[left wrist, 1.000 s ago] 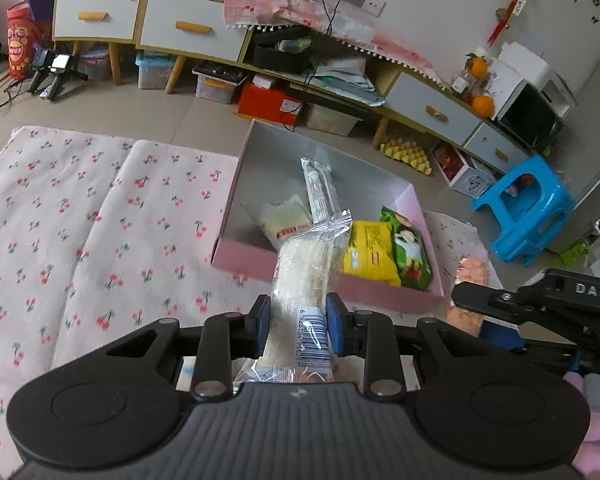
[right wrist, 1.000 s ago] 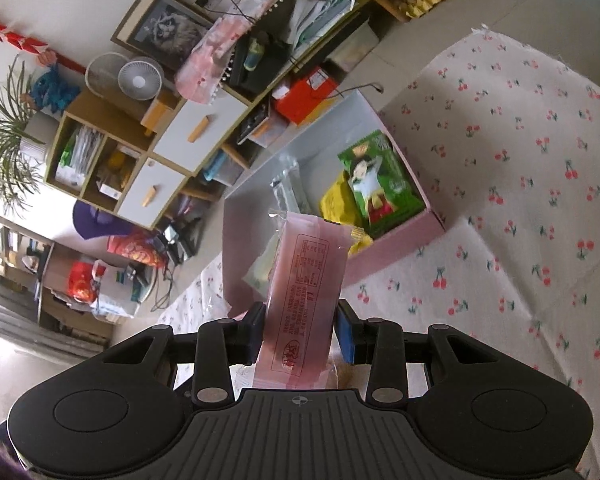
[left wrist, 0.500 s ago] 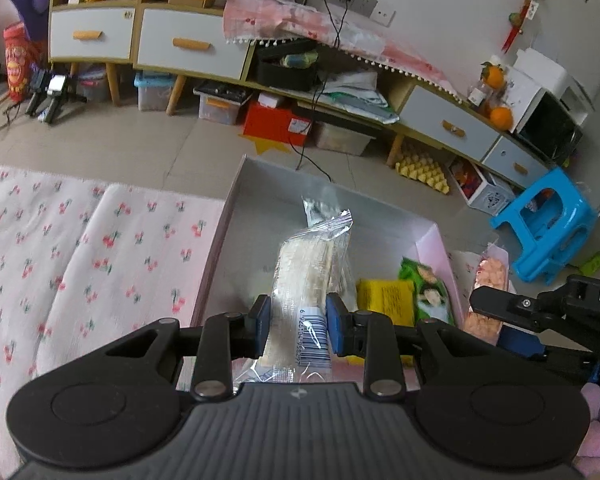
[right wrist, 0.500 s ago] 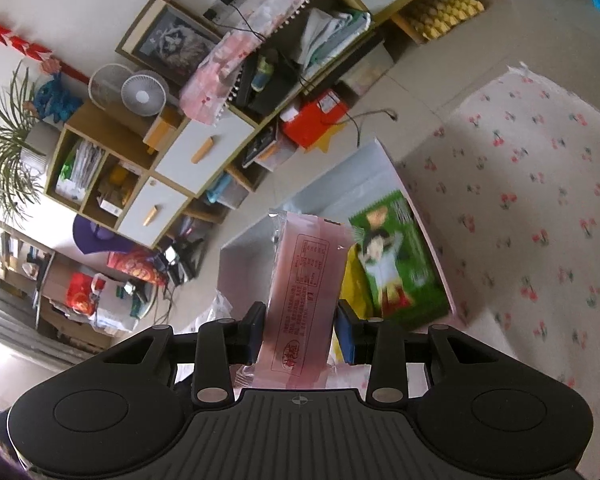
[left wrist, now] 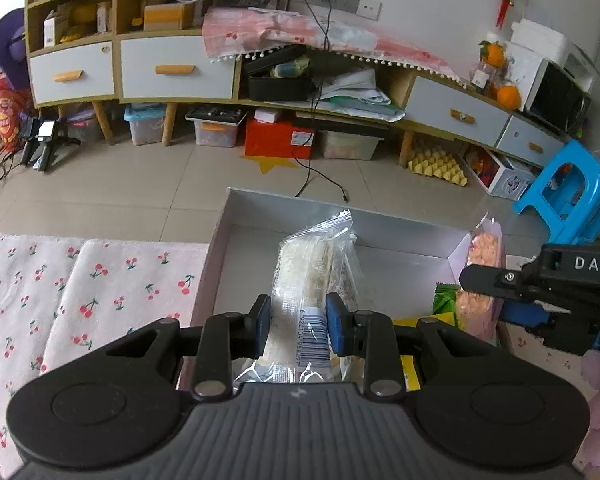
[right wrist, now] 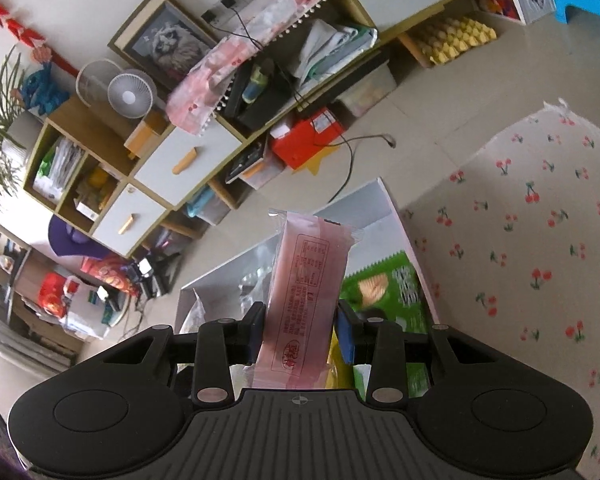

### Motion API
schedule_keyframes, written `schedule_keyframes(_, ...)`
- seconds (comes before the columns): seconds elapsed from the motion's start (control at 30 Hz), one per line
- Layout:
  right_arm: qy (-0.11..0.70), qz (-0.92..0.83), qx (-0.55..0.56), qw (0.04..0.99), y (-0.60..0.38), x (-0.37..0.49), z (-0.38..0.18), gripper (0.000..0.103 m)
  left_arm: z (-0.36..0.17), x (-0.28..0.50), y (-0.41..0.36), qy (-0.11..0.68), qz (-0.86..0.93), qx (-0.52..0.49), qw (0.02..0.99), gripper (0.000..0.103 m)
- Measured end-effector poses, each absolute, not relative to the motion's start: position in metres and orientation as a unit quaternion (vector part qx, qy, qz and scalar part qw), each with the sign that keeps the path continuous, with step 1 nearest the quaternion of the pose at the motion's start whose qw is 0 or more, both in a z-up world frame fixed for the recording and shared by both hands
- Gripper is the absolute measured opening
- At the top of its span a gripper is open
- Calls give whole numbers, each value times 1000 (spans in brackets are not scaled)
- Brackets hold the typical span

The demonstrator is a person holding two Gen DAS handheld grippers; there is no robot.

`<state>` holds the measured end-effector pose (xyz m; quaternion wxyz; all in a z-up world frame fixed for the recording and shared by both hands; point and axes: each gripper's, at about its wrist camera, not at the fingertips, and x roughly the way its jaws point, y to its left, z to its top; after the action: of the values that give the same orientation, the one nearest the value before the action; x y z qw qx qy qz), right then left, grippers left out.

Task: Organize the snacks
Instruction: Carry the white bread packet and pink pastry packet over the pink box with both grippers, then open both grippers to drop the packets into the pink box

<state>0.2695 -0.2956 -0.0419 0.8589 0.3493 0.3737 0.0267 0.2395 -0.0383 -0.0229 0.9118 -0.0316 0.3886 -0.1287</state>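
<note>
My left gripper is shut on a clear pack of pale wafers with a barcode, held over the open grey box with pink walls. My right gripper is shut on a long pink snack pack with red print, above the same box. A green snack bag and a yellow pack lie inside the box. In the left wrist view the right gripper comes in from the right with the pink pack over the box's right wall.
The box rests on a cherry-print cloth spread over the tiled floor. Beyond stand a low cabinet with drawers, storage bins, a red box, a loose cable and a blue stool.
Both grippers have moved forward over the box with their packs; the box now fills the view under them and the cloth has slid back. Neither grip has altered.
</note>
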Motion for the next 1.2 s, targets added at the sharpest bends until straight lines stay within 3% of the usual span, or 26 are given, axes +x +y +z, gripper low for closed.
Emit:
schedule_keyframes(0.33,373,13,318,872,-295,277,-42,37,-28,246,-39,388,-126,-22,913,28)
schedule_keyframes(0.4,369,10,318,873,-297,277,-42,39,-27,244,-39,381,-127,-20,915,33)
schedule_keyframes(0.43,364,12,319,875,-298,276,-42,40,-26,243,-40,380,-133,-19,915,42)
schedule_keyframes(0.53,361,15,320,876,-301,274,-42,60,-23,238,-41,371,-149,-14,917,55)
schedule_keyframes(0.63,359,12,313,879,-302,271,-41,63,-20,233,-44,363,-158,-1,918,63)
schedule_keyframes(0.93,365,-15,296,883,-309,258,-35,66,-5,220,-36,360,-173,4,917,77)
schedule_keyframes(1.07,366,-24,284,886,-311,245,-30,67,3,211,-29,361,-176,5,916,77)
schedule_keyframes(1.2,366,-27,273,889,-309,230,-27,75,10,203,-22,368,-186,2,911,81)
